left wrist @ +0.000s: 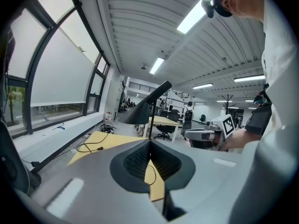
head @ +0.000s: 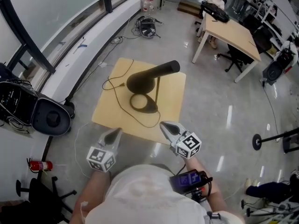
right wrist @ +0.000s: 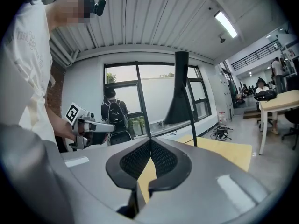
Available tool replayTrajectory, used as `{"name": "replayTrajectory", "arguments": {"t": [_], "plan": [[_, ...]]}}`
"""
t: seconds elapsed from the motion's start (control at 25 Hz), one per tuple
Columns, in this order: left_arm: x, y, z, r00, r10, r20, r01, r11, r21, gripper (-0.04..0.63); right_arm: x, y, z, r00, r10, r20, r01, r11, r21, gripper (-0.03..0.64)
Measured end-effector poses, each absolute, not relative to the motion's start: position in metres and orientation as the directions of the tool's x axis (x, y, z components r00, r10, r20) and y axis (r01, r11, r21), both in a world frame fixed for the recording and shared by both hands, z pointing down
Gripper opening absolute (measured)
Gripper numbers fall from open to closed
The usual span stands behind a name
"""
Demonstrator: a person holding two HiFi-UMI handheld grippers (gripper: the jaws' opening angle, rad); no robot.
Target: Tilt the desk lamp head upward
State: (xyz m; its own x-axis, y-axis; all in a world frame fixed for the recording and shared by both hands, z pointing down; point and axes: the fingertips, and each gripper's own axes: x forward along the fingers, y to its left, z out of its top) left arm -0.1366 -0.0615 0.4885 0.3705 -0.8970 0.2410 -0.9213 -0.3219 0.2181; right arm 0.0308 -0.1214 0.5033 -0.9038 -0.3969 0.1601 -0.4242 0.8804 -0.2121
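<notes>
We hold a grey two-jaw gripper in each hand over the near edge of a low, square, light wooden table (head: 174,101) that stands on a glossy grey floor. The left gripper (head: 116,131) has its jaws clenched together with nothing between them, and its tip lies just at the table's near edge, toward the near left corner. The right gripper (head: 164,124) is likewise clenched and empty, and its tip reaches a little over the table by the near right corner. Each carries its cube with square markers close to our wrists. The black desk lamp (head: 152,76) stands around the middle of the table on a flat oval base (head: 143,103). A thin upright stem (head: 158,90) carries the cone-shaped head. The head's wide mouth is turned toward the left edge and its narrow end points toward the far right corner. Both grippers are well apart from the lamp and touch nothing. A thin black cord (head: 117,95) loops over the left half of the table. On the floor off the left edge sits a rounded black device (head: 50,117), with a small red fire extinguisher (head: 41,165) lying nearer us. Beyond the far right corner stands a larger wooden desk on white legs (head: 231,31).
</notes>
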Motion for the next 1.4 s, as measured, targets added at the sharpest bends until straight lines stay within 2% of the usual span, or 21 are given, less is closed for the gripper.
{"name": "replayTrajectory", "arguments": {"t": [0.52, 1.4], "plan": [[-0.123, -0.103, 0.489, 0.452, -0.859, 0.241, -0.886, -0.402, 0.231, -0.003, 0.076, -0.148, 0.507, -0.846, -0.495, 0.196, -0.527, 0.833, -0.170, 0.012], [-0.169, -0.186, 0.476, 0.634, -0.750, 0.189, -0.766, -0.575, 0.287, -0.003, 0.027, -0.199, 0.407, -0.781, -0.586, 0.216, -0.582, 0.808, 0.090, 0.012]]}}
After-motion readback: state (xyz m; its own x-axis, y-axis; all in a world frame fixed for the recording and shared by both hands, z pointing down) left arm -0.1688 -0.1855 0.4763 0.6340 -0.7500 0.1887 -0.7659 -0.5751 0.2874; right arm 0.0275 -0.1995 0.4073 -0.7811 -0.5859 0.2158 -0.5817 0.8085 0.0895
